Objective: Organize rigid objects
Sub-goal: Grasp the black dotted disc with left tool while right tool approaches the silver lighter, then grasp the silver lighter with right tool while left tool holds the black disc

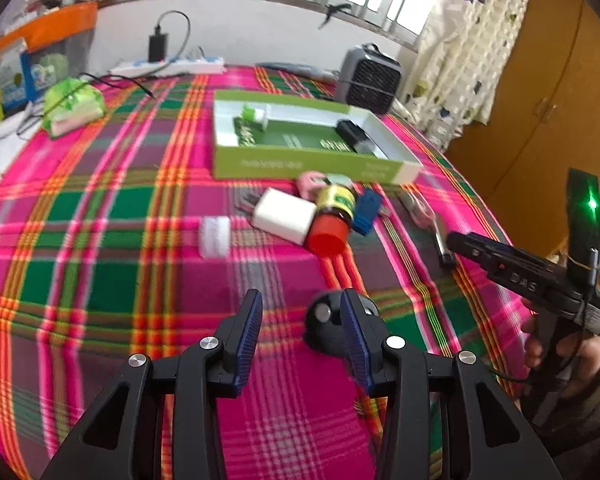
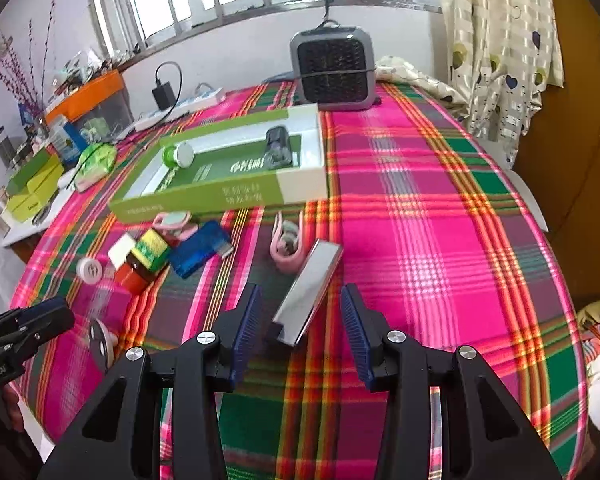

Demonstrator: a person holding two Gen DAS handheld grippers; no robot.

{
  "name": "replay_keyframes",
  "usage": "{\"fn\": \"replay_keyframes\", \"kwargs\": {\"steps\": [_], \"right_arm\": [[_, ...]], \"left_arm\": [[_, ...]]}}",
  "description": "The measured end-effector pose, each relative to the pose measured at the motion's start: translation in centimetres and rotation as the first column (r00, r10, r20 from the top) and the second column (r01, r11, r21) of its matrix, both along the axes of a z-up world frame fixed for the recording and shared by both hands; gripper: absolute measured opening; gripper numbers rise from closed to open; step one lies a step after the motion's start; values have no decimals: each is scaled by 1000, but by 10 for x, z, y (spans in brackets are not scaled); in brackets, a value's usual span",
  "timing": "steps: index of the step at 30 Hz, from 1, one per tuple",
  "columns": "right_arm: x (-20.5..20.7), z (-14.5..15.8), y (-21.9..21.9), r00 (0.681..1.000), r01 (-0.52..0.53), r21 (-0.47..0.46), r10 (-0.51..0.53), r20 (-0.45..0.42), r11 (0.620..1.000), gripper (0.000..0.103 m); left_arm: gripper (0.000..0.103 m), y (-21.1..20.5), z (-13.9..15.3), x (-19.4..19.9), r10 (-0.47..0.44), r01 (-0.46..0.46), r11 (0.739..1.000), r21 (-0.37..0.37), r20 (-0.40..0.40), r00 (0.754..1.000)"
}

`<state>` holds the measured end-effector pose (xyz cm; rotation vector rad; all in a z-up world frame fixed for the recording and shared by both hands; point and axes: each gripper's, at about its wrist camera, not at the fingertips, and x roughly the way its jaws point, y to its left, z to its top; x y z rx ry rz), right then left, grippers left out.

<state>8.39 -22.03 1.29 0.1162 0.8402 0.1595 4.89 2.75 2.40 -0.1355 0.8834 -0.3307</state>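
A green-and-white open box [image 1: 312, 160] [image 2: 224, 196] lies on the plaid cloth, holding a green-capped bottle [image 1: 254, 114] [image 2: 178, 155] and a black device [image 1: 352, 132] [image 2: 278, 146]. In front of it lie a white block [image 1: 284, 216], a red-capped jar [image 1: 332, 216] [image 2: 142, 260], a blue USB piece [image 1: 366, 210] [image 2: 198, 254], pink items [image 2: 286, 246] and a white cap [image 1: 215, 236]. My left gripper [image 1: 302, 320] is open; a black round object [image 1: 324, 324] lies by its right finger. My right gripper [image 2: 300, 320] is open around the near end of a silver flat bar [image 2: 308, 296].
A grey fan heater [image 2: 334, 68] stands at the table's far edge. A power strip with a charger [image 1: 168, 64], a green pouch [image 1: 72, 104] and boxes [image 2: 32, 184] are at the far left. The table edge curves down on the right, near a wooden wardrobe [image 1: 540, 92].
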Motion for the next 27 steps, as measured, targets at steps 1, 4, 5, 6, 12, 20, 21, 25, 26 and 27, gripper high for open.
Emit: {"fn": "replay_keyframes", "kwargs": {"steps": [1,4,5,6,12,20,21,25,26,27], "right_arm": [[1,-2,2,1000,-1,-6,1,-6,1000,47],[3,-5,4,1000,-4,2,4,-14,1000,51],[4,-6,5,1000,-4,0,4,-16,1000,51],[6,-7,7,1000,-5,-5,4,-15,1000,51],[13,-10,9,1000,20,-39,-21,-19,999,51],[23,-14,8,997,55,-68,-58,-45,996,51],[23,-14,8,997,63,-79,-67,-46,995,51],[23,-14,3,995,85,-76,-89,-46,993,51],[23,-14,3,994,91,-86,-95,-45,992,51],[23,-14,2,994,93,-91,-97,-44,992,51]], "left_arm": [[40,-2,-2,-1,-13,13,1000,0,-3,1000],[40,-7,-4,-2,-33,33,999,-3,-6,999],[41,-8,-5,-2,-38,38,999,-4,-10,999],[41,-9,-6,-2,-41,41,999,-4,-13,999],[43,-12,-10,0,-51,51,999,-3,-32,998],[43,-22,-14,5,-72,73,997,18,-43,996],[43,-23,-14,6,-73,74,997,20,-43,996],[43,-28,-15,8,-81,83,996,32,-41,996],[43,-29,-15,9,-80,82,996,34,-42,996],[43,-29,-15,10,-79,80,996,36,-44,996]]}}
